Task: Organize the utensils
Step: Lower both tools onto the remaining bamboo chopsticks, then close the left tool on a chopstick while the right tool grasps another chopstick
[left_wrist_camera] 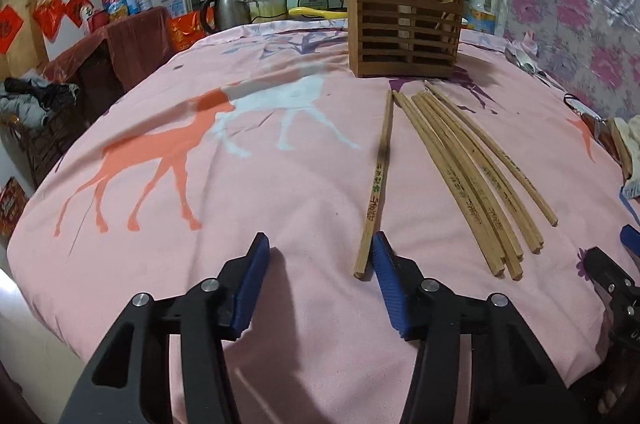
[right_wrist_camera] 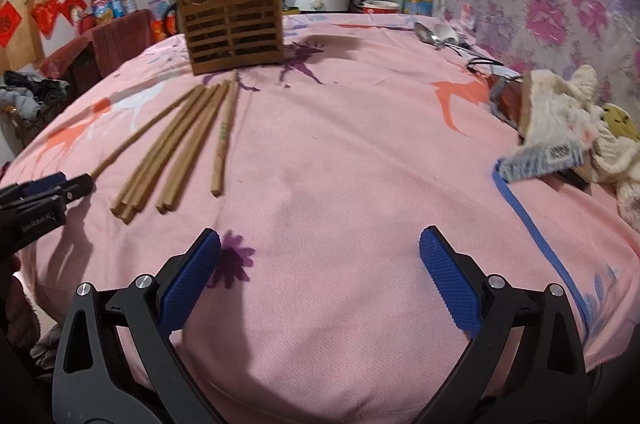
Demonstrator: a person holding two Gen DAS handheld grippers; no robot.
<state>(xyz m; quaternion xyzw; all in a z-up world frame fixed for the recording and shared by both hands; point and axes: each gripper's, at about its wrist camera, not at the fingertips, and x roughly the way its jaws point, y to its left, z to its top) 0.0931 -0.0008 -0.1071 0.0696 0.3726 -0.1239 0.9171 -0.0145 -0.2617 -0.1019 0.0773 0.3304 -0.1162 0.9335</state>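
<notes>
Now, your scene:
Left gripper [left_wrist_camera: 320, 248]: your fingers stand apart, nothing between; lone chopstick [left_wrist_camera: 376, 180] lies just outside the right one.
Right gripper [right_wrist_camera: 320, 244]: fingers wide, empty.
Chopsticks [left_wrist_camera: 468, 172]: bundled on the worktop [left_wrist_camera: 240, 184], before the holder [left_wrist_camera: 404, 24].
Spoons [right_wrist_camera: 440, 38]: far right.

My left camera looks forward and down along my left tool [left_wrist_camera: 320, 244], close over the pink-clothed surface [left_wrist_camera: 240, 184]. My right camera does likewise beside it. Both share the chopsticks [left_wrist_camera: 472, 176] and wooden holder [left_wrist_camera: 404, 28].
</notes>
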